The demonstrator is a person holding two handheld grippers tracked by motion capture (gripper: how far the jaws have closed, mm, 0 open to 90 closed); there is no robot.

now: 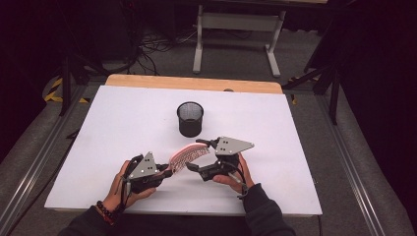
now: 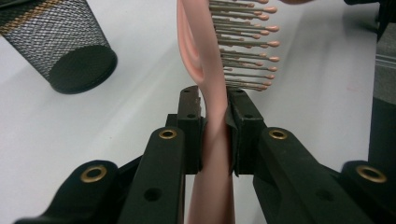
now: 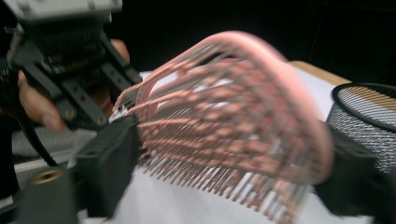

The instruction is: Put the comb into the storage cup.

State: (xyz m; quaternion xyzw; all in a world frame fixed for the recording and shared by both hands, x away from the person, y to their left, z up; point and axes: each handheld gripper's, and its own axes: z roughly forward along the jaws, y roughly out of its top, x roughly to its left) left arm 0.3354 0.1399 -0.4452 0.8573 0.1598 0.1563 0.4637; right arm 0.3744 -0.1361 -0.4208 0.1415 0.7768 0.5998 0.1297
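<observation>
I have the left gripper [image 1: 164, 172] clamped on the handle of the pink plastic vented hairbrush [image 1: 187, 155]; in the left gripper view both fingers [image 2: 189, 126] press the handle from either side. The brush is lifted off the white counter [image 1: 123, 128], between the two grippers, near the front edge, head angled up and to the right. My right gripper [image 1: 196, 155] has its fingers apart around the brush head; in the right gripper view one finger [image 3: 109, 163] sits at the left side of the head, bristles facing the camera, blurred, so I can't tell if they touch it. The black wire-mesh cylindrical pen cup [image 1: 190, 118] stands upright just beyond the brush, apart from it.
</observation>
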